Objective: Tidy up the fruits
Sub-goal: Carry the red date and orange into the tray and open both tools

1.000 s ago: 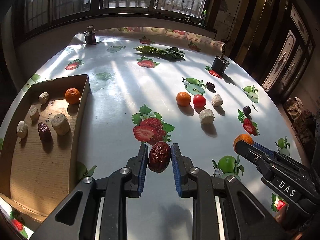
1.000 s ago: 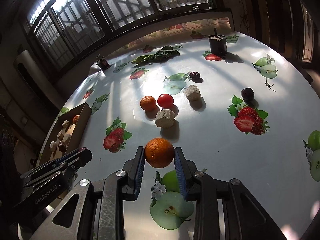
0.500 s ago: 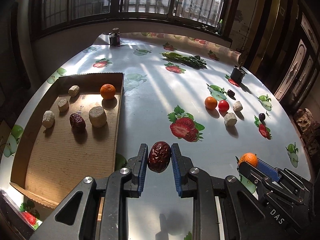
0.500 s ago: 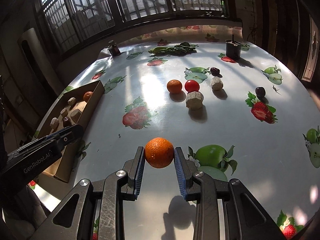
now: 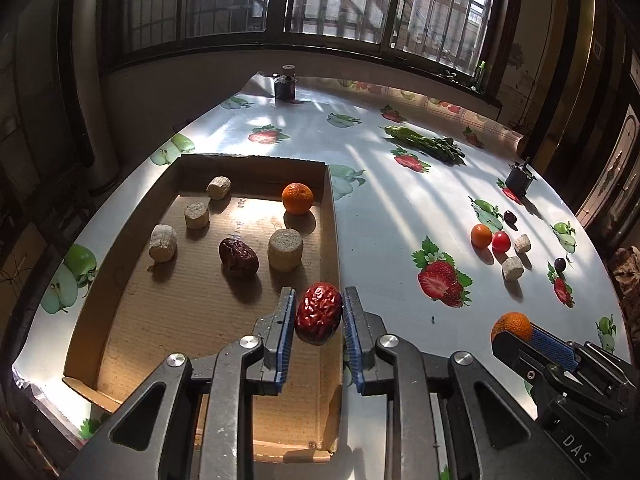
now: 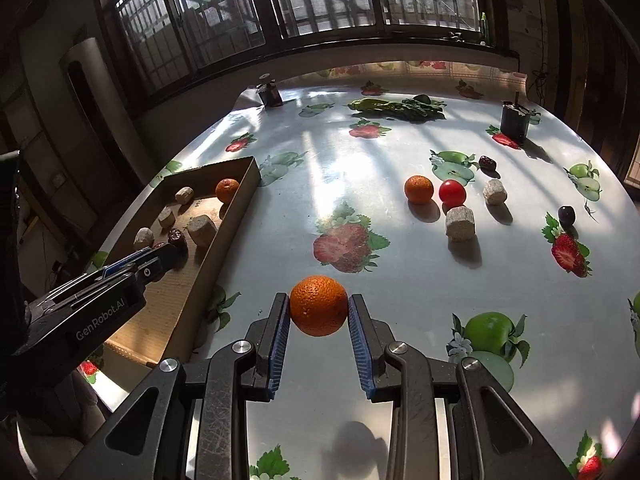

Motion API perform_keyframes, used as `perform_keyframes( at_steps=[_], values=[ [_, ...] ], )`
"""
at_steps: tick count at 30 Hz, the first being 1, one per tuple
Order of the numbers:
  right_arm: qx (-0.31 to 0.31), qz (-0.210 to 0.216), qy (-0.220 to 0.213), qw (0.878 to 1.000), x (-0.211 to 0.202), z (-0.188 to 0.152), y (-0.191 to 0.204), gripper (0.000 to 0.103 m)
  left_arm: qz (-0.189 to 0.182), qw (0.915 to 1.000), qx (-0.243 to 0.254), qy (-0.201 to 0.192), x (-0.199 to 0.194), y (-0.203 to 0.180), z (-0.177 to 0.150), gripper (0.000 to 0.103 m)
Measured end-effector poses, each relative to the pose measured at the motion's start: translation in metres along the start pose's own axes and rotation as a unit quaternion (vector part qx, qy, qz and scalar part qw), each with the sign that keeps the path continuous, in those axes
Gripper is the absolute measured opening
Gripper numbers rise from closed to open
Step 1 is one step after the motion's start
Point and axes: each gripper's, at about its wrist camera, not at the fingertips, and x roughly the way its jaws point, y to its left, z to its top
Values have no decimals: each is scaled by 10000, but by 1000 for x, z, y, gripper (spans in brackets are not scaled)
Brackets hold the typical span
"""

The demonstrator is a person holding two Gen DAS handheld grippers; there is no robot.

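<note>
The left tongs (image 5: 319, 314) are clamping a red date (image 5: 319, 313) just over the right wall of the cardboard tray (image 5: 332, 216). The right tongs (image 6: 319, 307) are gripping an orange (image 6: 319, 305) above the table (image 6: 400, 272), the tray to their left. Six pieces are lying inside already; several are waiting far ahead. Free floor is showing under the date.
</note>
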Motion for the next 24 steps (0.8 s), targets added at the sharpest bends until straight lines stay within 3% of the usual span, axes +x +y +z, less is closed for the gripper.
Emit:
perform_keyframes(
  at_steps=[7,12,19,24],
  values=[
    [-350,595,277,9972,27,22,51,32,351,9972,-659,6,5,79,26,23],
    [-729,970,574,9910,59,33,96,32,667,9945,-769,266,23,119,37,23],
    [-1041,935,1068,9844,113,36,129,32,687,9902,-675,1015,68,134,43,23],
    [-1137,743,1214,9833,136,41,135,33,750,9879,-549,1241,88,131,44,23]
  ],
)
